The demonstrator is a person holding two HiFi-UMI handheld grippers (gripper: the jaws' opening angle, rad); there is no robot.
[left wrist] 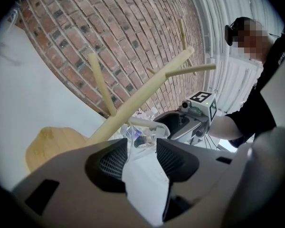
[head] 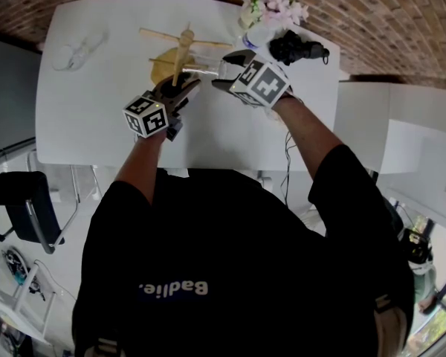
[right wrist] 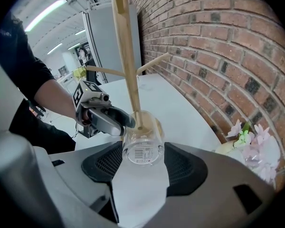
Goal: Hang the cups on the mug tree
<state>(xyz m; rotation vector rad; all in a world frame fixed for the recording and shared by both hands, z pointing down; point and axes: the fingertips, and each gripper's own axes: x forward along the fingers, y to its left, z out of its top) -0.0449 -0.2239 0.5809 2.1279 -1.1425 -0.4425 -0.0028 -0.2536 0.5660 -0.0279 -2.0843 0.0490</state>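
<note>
**A:** Where is the cup?

**B:** The clear glass cup (right wrist: 143, 127) with a barcode label on its base sits centre-low in the right gripper view. The right gripper (right wrist: 143, 151) clamps it between its pads, and the pale wooden mug tree (right wrist: 128, 56) rises just behind.

**A:** And the left gripper (left wrist: 141, 144)?

**B:** Spread wide, gripping nothing, tips just beside the glass.

**A:** Any room to move?

**B:** The white counter (head: 97, 117) lies open at lower left of the head view. Pink flowers (head: 279, 6) and the brick wall (right wrist: 218, 56) crowd the upper right.

Office-like room: brick wall (head: 401, 13), white table (head: 97, 110), strip lights (right wrist: 50, 11).
</note>
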